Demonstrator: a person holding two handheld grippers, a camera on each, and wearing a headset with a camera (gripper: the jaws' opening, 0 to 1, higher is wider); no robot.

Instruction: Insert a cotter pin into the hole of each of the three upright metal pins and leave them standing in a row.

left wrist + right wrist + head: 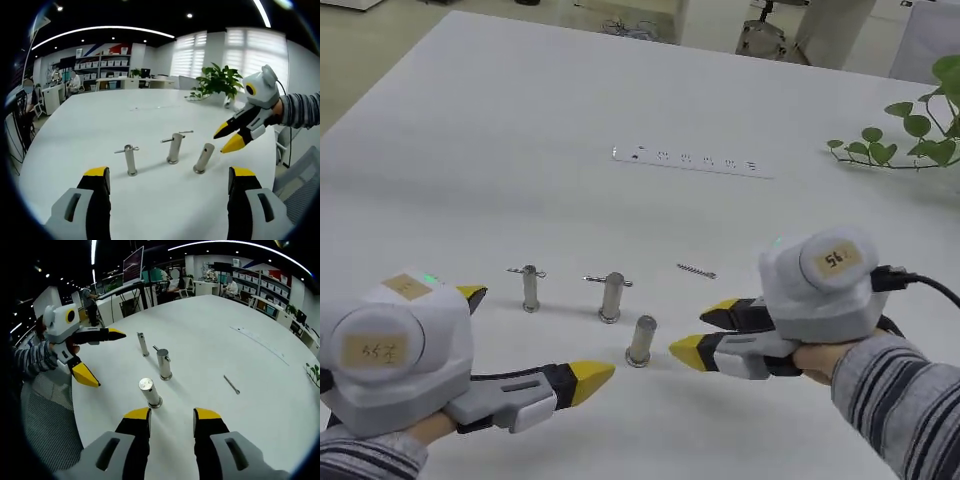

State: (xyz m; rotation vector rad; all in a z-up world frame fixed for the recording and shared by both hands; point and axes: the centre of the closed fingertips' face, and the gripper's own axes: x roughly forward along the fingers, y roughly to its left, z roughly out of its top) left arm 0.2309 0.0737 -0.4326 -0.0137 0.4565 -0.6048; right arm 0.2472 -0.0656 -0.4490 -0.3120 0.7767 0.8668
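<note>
Final insertion: the third pin [641, 340] stands bare.
Our left gripper [536, 332] and right gripper [690, 333] flank it, jaws apart and empty; next we fetch the loose cotter pin [697, 271] lying beyond it.

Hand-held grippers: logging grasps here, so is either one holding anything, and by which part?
Nothing is held. The left hand-held gripper and the right hand-held gripper are both open and empty.

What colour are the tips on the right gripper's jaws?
Yellow; the right gripper shows them best in the head view.
</note>
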